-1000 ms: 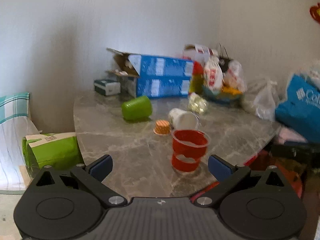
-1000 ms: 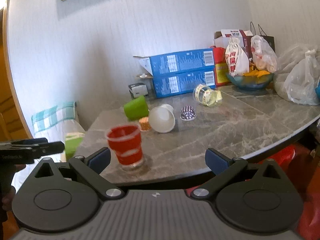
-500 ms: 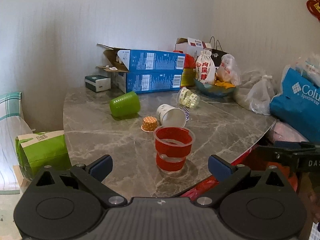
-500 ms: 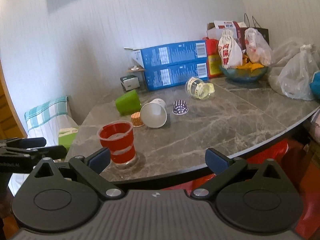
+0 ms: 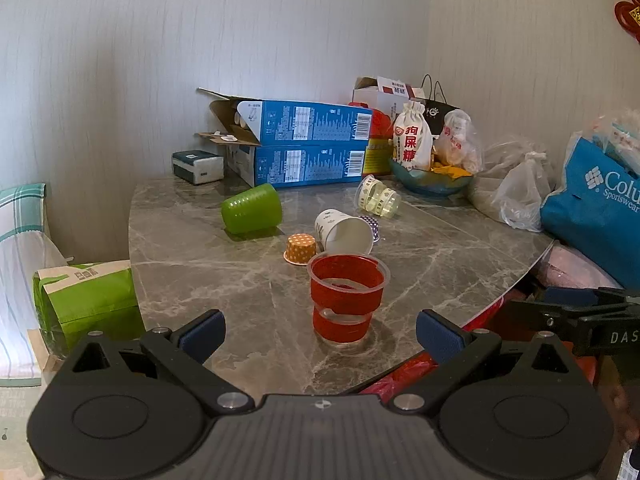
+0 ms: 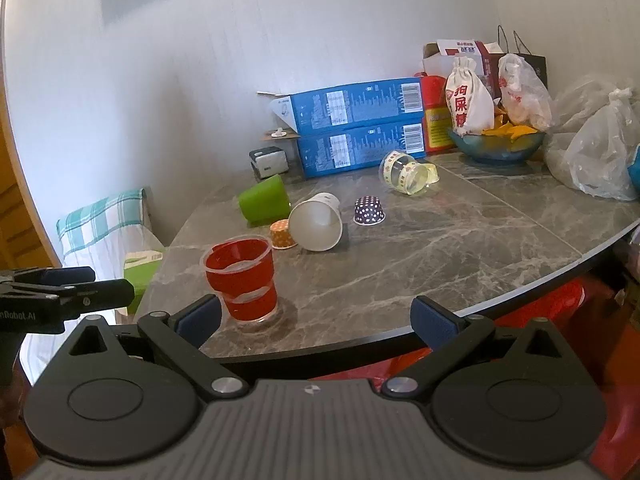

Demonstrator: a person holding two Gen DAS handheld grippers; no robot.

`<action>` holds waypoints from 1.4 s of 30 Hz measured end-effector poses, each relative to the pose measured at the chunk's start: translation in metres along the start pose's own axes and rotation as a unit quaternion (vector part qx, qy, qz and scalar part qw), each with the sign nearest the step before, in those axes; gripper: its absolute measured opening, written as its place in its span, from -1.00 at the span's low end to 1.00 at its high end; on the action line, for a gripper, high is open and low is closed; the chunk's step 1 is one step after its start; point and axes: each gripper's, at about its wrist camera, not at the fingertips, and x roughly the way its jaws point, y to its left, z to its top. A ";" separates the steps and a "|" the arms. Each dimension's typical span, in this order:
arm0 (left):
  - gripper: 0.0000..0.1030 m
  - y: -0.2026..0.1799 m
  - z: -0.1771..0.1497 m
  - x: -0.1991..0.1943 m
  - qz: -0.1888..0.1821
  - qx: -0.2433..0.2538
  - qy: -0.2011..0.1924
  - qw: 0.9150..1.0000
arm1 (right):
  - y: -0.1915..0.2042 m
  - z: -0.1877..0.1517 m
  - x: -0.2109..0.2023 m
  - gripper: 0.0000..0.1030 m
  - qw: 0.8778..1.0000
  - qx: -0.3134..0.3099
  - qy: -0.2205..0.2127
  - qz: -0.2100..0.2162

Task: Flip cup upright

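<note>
A red plastic cup stands upright near the front edge of the grey marble table; it also shows in the right wrist view. Behind it a white paper cup, a green cup and a clear patterned cup lie on their sides. Small orange and purple dotted cups sit upside down. My left gripper is open and empty, short of the red cup. My right gripper is open and empty at the table's front edge.
Two stacked blue boxes and a small box stand at the back. A bowl with bags, plastic bags and a blue bag crowd the right. A green package sits left of the table.
Both grippers have drawn back and up from the table, so the cups look smaller and lower. The red cup stands in the same place. Both grippers stay open.
</note>
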 end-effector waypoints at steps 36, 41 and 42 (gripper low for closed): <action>0.99 0.001 -0.002 0.005 -0.002 -0.009 0.001 1.000 | -0.001 -0.003 0.005 0.98 1.000 0.002 0.011 0.008; 0.99 0.001 -0.002 0.006 -0.003 -0.009 0.001 1.000 | -0.001 -0.003 0.005 0.98 1.000 0.002 0.011 0.009; 0.99 0.001 -0.002 0.006 -0.004 -0.009 0.002 1.000 | -0.001 -0.003 0.005 0.98 1.000 0.002 0.011 0.009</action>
